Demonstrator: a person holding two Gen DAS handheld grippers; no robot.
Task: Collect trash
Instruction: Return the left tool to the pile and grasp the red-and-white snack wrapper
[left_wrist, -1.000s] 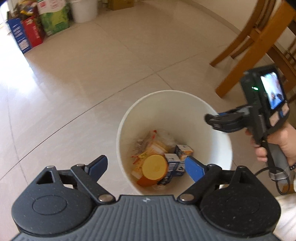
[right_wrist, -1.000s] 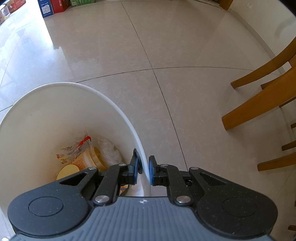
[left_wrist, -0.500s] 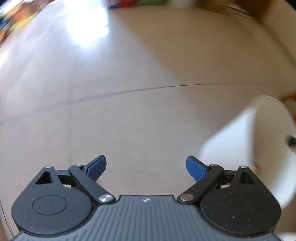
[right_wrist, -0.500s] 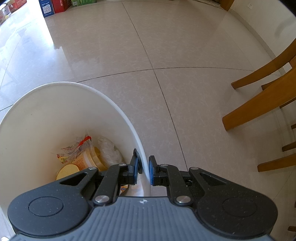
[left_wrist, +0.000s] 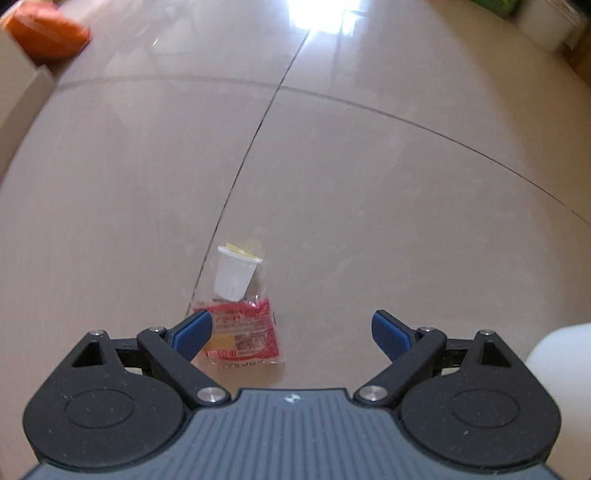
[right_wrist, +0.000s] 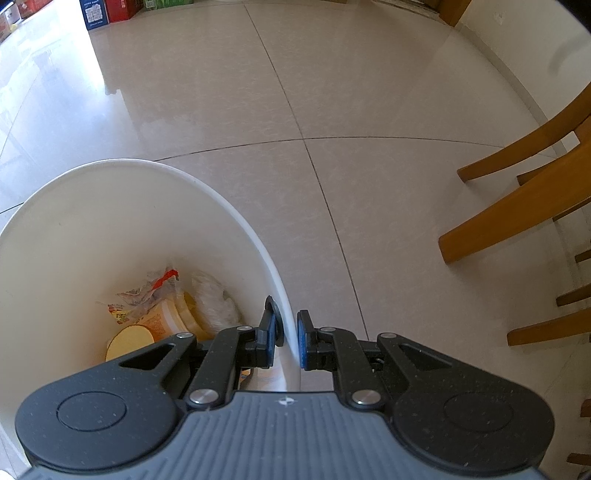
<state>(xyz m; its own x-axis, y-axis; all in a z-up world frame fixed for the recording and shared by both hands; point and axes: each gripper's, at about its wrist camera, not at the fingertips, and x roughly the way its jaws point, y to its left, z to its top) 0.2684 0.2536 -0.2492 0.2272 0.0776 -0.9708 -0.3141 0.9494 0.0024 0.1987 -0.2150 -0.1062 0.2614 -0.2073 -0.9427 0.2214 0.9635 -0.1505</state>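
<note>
Glossy beige tiled floor (left_wrist: 369, 177) with litter, a bin and furniture standing on it

Dark grout lines cross the tiles; window glare falls on the far part; a small white plastic cup (left_wrist: 236, 273) lies on its side beside a grout line, touching a red snack wrapper (left_wrist: 245, 332) that lies flat just nearer; a white trash bin (right_wrist: 110, 229) stands on the tiles, holding wrappers and a yellow tub; wooden chair legs (right_wrist: 517, 206) rest at the right; blue and red cartons (right_wrist: 107, 9) sit along the far edge.
</note>
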